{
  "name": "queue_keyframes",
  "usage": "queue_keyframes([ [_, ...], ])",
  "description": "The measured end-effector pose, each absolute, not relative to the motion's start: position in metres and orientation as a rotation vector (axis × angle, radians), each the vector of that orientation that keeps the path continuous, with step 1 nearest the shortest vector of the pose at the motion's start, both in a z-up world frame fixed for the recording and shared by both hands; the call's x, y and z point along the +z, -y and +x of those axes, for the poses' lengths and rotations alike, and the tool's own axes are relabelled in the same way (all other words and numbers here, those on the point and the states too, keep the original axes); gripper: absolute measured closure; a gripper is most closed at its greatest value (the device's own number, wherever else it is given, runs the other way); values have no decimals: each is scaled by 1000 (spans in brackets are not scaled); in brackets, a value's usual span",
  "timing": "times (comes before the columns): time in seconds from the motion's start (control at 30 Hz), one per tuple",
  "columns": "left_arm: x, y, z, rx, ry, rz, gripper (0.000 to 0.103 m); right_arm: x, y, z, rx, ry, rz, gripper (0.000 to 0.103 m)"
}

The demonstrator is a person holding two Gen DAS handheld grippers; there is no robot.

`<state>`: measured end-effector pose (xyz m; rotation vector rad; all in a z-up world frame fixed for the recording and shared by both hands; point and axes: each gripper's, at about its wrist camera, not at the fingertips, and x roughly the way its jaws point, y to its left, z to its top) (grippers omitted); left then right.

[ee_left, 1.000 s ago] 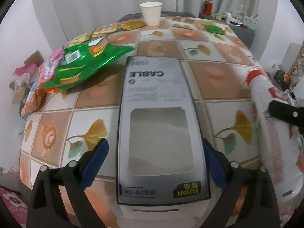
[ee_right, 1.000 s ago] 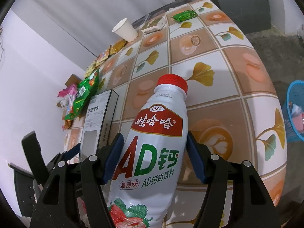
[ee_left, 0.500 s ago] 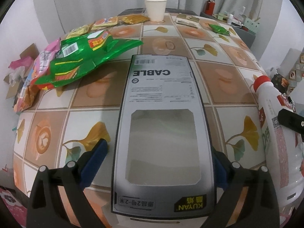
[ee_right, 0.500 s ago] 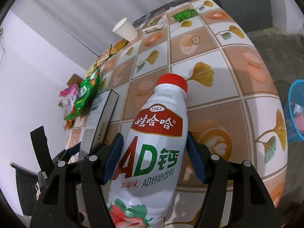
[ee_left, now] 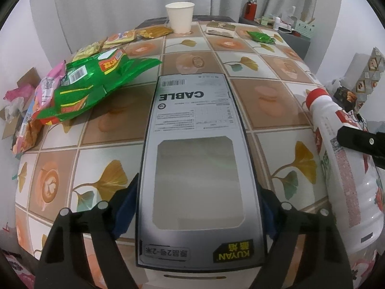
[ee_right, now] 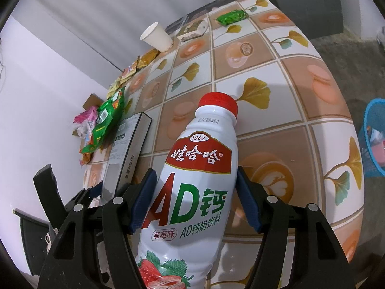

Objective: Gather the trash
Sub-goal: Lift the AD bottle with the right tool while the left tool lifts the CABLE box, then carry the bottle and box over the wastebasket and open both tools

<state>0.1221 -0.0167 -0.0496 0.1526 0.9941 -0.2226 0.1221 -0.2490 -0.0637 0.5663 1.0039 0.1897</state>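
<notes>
The left gripper (ee_left: pixel 197 207) has just been closing on the cable box (ee_left: pixel 197 159) — now gripped; beside it, the bottle (ee_right: pixel 192 192) is clamped by the right gripper (ee_right: pixel 195 200) — ready for binning.

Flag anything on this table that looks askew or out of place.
The green snack bag lies crumpled over a pile of wrappers that overhangs the table's left edge. More wrappers are scattered near the upright paper cup. Nothing looks spilled.

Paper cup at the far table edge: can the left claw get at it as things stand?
Probably not yet. The left claw has just been closing around the cable box, so its jaws are taken. The tabletop between box and paper cup looks free, with wrappers off to the side.
</notes>
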Motion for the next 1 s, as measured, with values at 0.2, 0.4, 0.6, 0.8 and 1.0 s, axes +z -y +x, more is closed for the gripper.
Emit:
queue_keyframes([
  [0.2, -47, 21, 118, -244, -982, 155, 23, -62, 250, 120, 183, -1005, 568, 42],
  [0.4, -42, 25, 115, -257, -965, 156, 24, -60, 254, 117, 175, -997, 577, 43],
  [0.6, -33, 30, 108, -267, -935, 167, 24, -55, 260, 111, 185, -975, 603, 44],
  [0.8, -20, 37, 101, -290, -905, 172, 24, -46, 272, 101, 201, -931, 647, 44],
  [1.0, 3, 66, 95, -383, -854, 191, 24, -33, 306, 78, 180, -846, 746, 45],
])
